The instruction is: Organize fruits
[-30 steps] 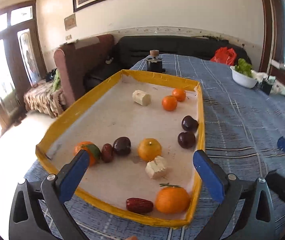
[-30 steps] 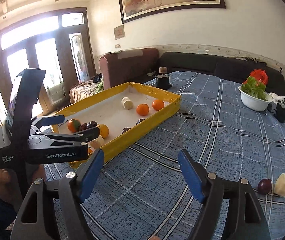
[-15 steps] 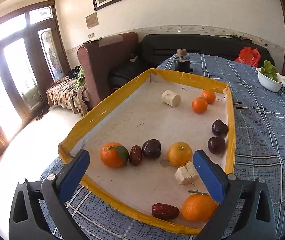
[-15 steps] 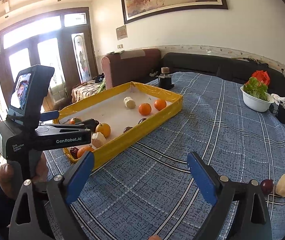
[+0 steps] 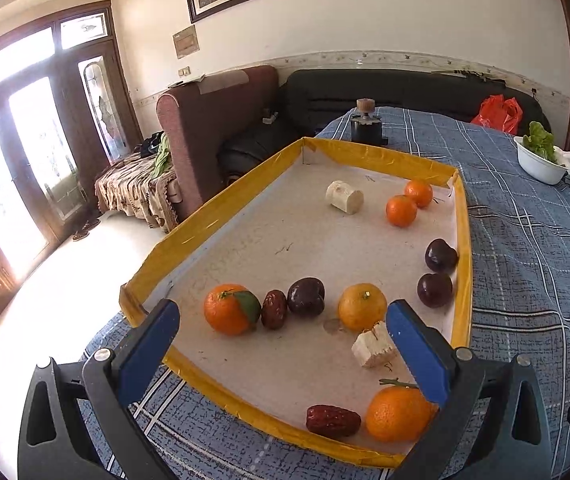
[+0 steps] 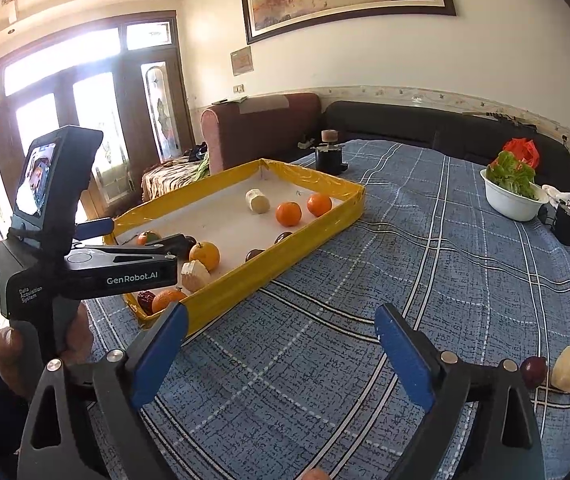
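The dark plum [image 6: 534,371] and pale chunk [image 6: 569,369] lie loose on the worktop [image 6: 365,300], just right of the empty, wide-open right gripper [image 6: 281,354], while the left gripper [image 5: 281,344], also spread, faces the tray [image 5: 205,216].

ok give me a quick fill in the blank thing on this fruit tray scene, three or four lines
1. The fruit lies in a shallow tray whose rim is taped in ____.
2. The number of orange citrus fruits in the tray is ____.
3. The right claw hovers over the blue cloth with its jaws ____ and nothing between them.
4. The white bowl on the cloth holds leafy ____.

Missing words: yellow; five; open; greens
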{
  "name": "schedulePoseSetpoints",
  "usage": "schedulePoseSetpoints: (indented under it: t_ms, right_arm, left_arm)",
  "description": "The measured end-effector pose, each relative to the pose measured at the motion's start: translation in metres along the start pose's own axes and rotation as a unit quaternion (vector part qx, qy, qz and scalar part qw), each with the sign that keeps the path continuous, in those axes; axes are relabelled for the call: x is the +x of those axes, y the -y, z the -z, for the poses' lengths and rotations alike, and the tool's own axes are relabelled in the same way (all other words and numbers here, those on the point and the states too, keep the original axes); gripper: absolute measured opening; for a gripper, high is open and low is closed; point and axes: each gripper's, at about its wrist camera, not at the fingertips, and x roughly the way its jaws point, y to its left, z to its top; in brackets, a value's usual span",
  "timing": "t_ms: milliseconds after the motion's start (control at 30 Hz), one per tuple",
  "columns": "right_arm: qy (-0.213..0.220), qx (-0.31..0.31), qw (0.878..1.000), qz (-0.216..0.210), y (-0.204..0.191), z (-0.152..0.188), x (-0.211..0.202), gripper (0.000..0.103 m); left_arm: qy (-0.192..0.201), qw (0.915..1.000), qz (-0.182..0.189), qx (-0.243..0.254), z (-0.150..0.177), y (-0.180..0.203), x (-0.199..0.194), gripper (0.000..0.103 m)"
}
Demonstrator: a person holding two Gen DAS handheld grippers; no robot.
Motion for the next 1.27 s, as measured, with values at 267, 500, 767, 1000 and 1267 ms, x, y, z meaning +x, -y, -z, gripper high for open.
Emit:
schedulePoseSetpoints:
  t_ms: [267,500,767,1000,1267]
  right_arm:
    - [0.000,0.000,1.000,0.001,0.0002,0.0002,0.0001,0.097]
    - [0.000,0.000,1.000,0.001,0.0002,0.0001,0.0001,0.097]
    - [0.000,0.000,1.000,0.001,0.0004,0.0003,0.0002,0.097]
    - [-0.002,0.002,1.000,0.001,0.0008,0.0003,0.0003,0.097]
    - [-0.008,0.007,1.000,0.001,0.0034,0.0001,0.0018,0.097]
  left_arm:
    - [-0.001,1.0000,-0.002,-0.001,-0.0004,-0.0006,0.0002,0.103]
    - [0.000,1.0000,-0.002,0.000,-0.0002,-0.0008,0.0001,0.103]
    - [-0.003,1.0000,-0.001,-0.003,0.0012,-0.0019,0.0004,0.103]
    - [-0.007,1.0000,0.006,0.000,-0.0014,-0.0018,0.0020,0.103]
    - [0.008,1.0000,0.001,0.001,-0.0013,-0.0028,-0.0053,0.103]
